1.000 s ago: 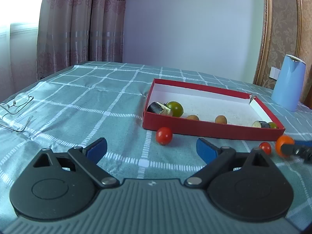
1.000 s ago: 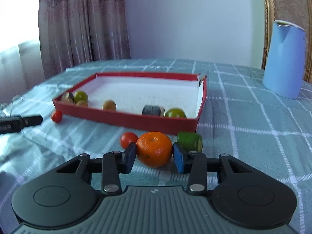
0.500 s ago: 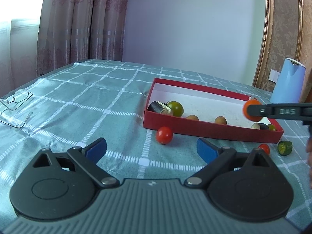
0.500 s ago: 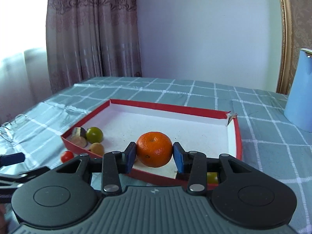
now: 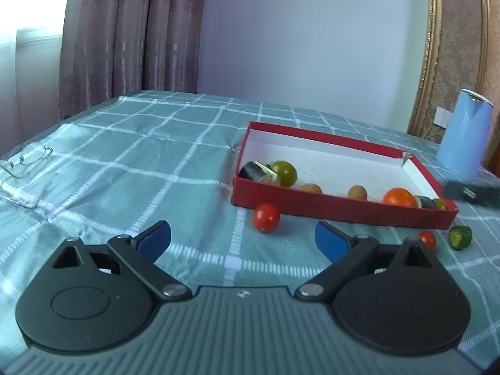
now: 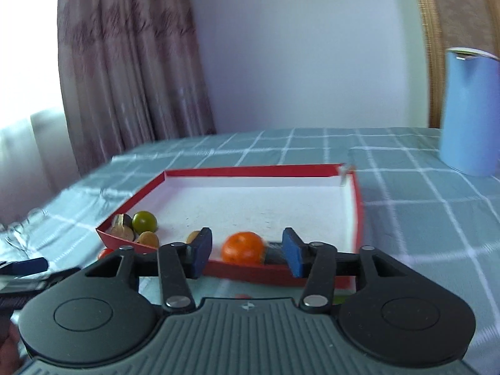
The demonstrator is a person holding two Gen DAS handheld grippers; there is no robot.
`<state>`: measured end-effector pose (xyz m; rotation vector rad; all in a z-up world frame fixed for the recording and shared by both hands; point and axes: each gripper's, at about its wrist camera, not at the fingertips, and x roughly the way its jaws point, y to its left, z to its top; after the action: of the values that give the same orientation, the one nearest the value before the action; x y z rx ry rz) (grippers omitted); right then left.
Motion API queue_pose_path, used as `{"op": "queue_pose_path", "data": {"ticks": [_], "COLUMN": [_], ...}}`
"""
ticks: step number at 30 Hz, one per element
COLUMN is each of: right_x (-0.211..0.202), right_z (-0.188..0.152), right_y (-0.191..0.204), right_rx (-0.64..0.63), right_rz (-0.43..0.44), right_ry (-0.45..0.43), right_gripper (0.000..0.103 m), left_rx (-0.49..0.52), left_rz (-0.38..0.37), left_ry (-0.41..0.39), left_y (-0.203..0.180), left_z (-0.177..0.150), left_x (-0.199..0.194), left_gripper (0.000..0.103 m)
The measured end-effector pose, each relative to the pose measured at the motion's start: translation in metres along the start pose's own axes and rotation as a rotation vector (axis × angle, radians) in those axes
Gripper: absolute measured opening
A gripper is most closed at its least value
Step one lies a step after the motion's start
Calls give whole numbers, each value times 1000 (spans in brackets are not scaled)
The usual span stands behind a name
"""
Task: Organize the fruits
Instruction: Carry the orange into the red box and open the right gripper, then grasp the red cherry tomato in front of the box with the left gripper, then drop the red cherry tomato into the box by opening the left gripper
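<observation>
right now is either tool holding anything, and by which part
Nothing is held. The right tool is open, and the orange lies loose inside the red box. The left tool is open over the tablecloth, gripping nothing.

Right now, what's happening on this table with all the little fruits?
A person is sorting fruit into a red box, one tool in each hand. The right tool is open, and the orange lies in the box. The left tool is open near a red tomato outside the box. Another tomato and a green piece remain outside.
</observation>
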<state>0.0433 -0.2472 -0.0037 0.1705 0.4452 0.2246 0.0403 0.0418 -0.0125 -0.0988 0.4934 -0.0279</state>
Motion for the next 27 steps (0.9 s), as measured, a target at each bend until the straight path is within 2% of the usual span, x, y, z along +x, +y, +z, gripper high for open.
{"op": "queue_pose_path", "data": {"ticks": [3, 5, 9, 11, 14, 21, 25, 27], "right_x": [-22, -33, -40, -41, -42, -42, -44, -44], "right_z": [-14, -24, -39, -41, -43, -48, -50, -50], "right_y": [-18, -29, -42, -48, -52, -62, -66, -68], "right_rx": [39, 73, 115, 157, 177, 245, 275, 283], "right_rz": [-12, -19, -31, -10, 7, 36, 49, 52], "right_ry": [-8, -6, -1, -2, -7, 1, -6, -9], "right_gripper": [49, 49, 49, 49, 49, 49, 50, 50], "left_rx": [53, 62, 18, 0, -10, 10, 22, 29], "left_rz": [10, 2, -25, -22, -10, 6, -23, -15], "left_ry": [2, 27, 100, 138, 166, 179, 184, 186], "left_y": [-9, -11, -10, -9, -8, -13, -19, -22], "left_z": [9, 14, 20, 20, 19, 22, 22, 21], "left_x": [6, 14, 34, 44, 52, 59, 59, 56], "left_gripper": [97, 89, 78, 65, 61, 42, 21, 21]}}
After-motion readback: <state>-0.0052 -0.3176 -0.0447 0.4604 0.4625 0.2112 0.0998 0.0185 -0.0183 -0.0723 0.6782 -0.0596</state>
